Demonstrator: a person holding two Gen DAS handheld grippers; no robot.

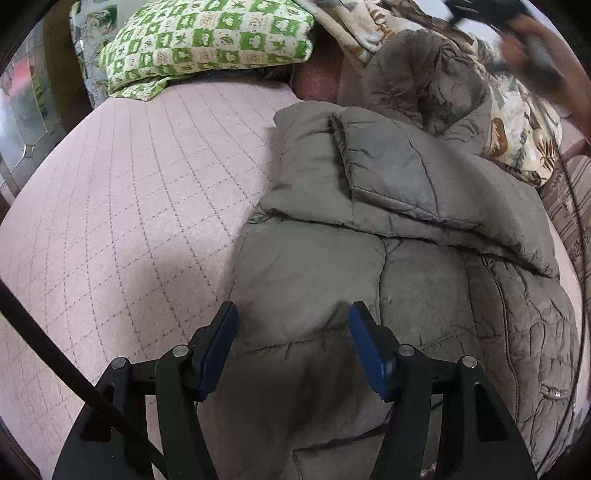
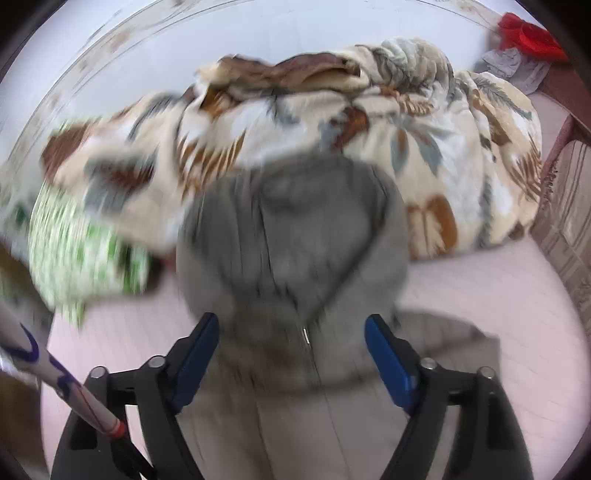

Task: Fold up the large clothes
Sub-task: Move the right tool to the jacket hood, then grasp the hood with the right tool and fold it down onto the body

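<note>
Two claws, left (image 1: 291, 314), right (image 2: 291, 325), both spread, one grey jacket (image 1: 369, 258)

Bed (image 1: 122, 206) w/ pink quilted cover, grid stitching. Green/white checked pillow (image 1: 207, 40) at far-left corner, floral leaf-print blanket (image 2: 332, 122) bunched along far edge. Plain white wall (image 2: 221, 33) behind. Dark wood frame (image 2: 561, 96) at far-right corner w/ red cloth (image 2: 532, 33) + grey rag on it. Striped fabric (image 2: 569, 221) along right edge. Soft, even light.
</note>
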